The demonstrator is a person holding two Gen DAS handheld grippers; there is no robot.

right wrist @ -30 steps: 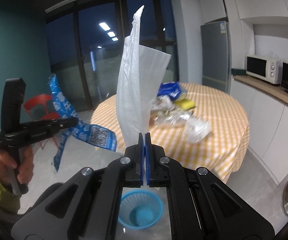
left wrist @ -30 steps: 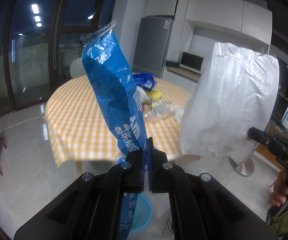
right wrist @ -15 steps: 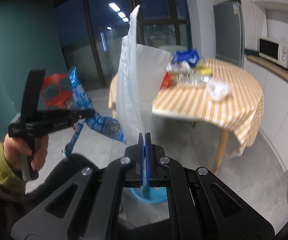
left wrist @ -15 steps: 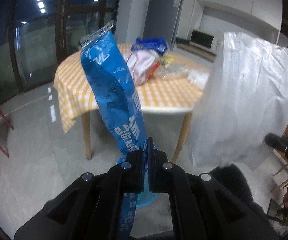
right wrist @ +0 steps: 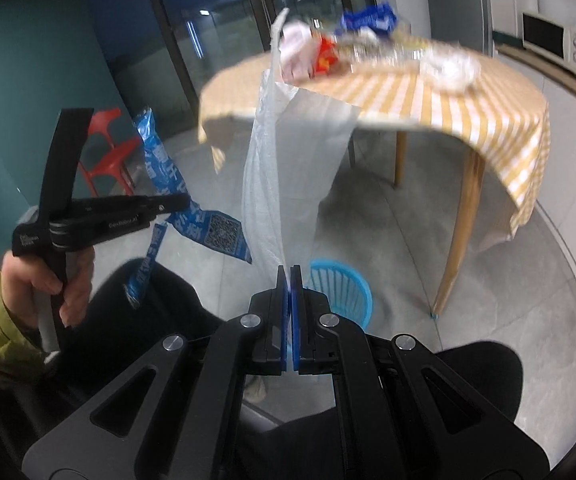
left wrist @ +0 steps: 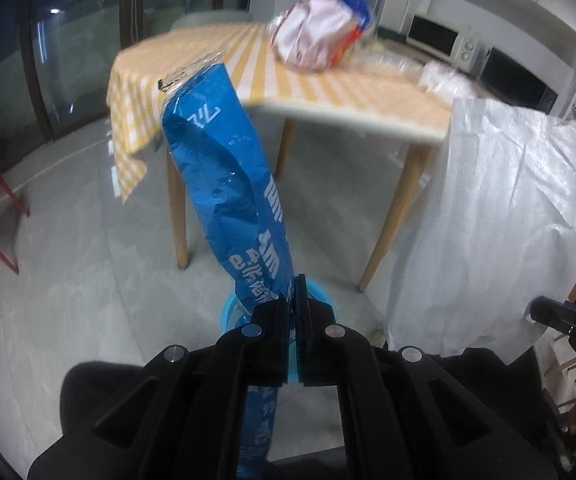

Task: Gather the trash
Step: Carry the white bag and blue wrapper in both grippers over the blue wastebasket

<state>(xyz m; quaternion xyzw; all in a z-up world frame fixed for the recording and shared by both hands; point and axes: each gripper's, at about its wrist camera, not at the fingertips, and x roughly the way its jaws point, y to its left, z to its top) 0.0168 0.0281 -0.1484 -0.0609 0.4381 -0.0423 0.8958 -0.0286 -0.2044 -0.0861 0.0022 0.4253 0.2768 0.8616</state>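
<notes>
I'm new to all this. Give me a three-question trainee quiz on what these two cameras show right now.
1. True or false: the left gripper is shut on a blue wrapper.
2. What does the right gripper hold? A) a bottle B) a white bag C) nothing
3. Fill in: on the floor beyond both grippers stands a blue ____.

Key: 1 true; 2 B; 3 basket.
</notes>
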